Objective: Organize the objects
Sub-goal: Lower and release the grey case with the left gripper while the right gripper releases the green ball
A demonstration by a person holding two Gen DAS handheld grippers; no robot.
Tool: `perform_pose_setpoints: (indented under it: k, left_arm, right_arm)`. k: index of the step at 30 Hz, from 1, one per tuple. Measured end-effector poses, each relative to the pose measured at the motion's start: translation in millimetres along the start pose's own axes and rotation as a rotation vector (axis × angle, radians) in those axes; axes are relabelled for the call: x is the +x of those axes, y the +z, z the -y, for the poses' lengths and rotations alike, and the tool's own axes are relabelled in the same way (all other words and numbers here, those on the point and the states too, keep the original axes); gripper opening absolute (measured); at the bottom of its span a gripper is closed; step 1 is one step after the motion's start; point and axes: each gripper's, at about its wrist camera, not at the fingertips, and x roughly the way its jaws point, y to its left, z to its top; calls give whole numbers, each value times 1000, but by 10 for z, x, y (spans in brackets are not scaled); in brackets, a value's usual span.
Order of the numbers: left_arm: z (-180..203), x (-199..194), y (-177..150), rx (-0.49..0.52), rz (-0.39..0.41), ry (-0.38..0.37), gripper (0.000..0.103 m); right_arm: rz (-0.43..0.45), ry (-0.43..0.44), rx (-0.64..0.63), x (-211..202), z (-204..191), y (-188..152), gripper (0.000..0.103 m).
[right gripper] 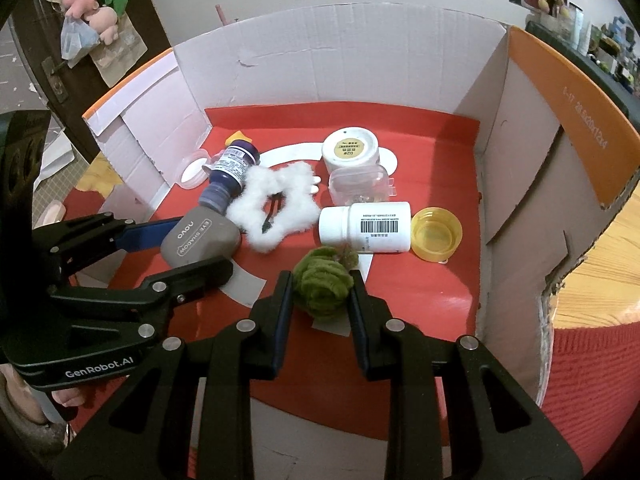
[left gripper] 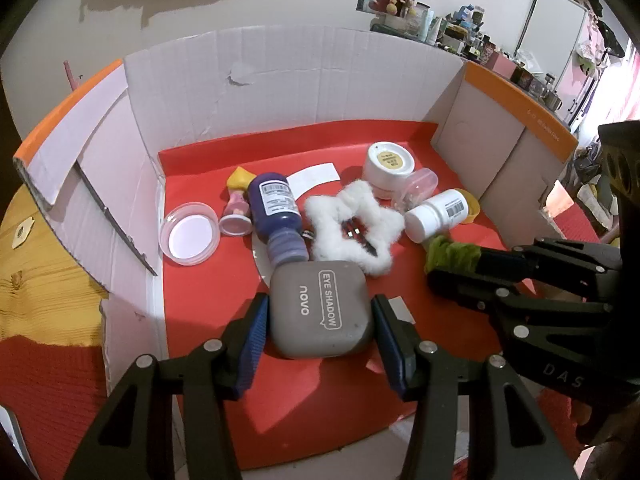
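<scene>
Mid-pickup, both hands loaded. Left gripper (left gripper: 318,330) jaws half open, clamped on grey eyeshadow case (left gripper: 322,308) at box floor's 6 o'clock. Right gripper (right gripper: 320,294) jaws at their narrowest, pinching green scrunchie (right gripper: 324,286) at 5 o'clock. Next, probably: lift clear of cardboard box (left gripper: 280,76). Counted: two bottles, one white jar, one fluffy star clip (left gripper: 352,224), one yellow cap.

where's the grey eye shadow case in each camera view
Left wrist view: the grey eye shadow case sits low centre, between the left gripper fingers.
Right wrist view: the case is at middle left, in the left gripper that comes in from the left edge.
Shared landmark: the white fluffy star lies just beyond the case in both.
</scene>
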Motion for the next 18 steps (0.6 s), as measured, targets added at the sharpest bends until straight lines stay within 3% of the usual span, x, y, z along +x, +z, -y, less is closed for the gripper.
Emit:
perform_pose_setpoints:
  k: [18]
  left_arm:
    - [-13, -30, -17, -14, 22, -10, 55]
  right_arm:
    - [11, 18, 12, -28, -16, -30, 26]
